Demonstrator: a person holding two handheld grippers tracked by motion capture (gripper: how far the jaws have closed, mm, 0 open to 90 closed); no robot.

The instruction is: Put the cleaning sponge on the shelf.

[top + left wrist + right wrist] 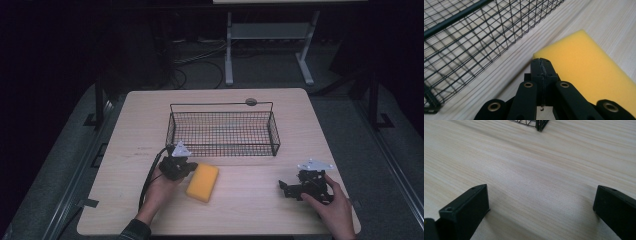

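A black wire basket (223, 127) stood on the pale wooden table (260, 200), and everything else lay on the person's side of it. A yellow sponge (203, 182) rested flat on the table just in front of the basket's near left corner. The left gripper (186, 167), jaws pressed together on nothing, sat at the sponge's left edge, between sponge and basket. The right gripper (285, 189) rested well in front of the basket's right end, its jaws spread wide over bare wood.
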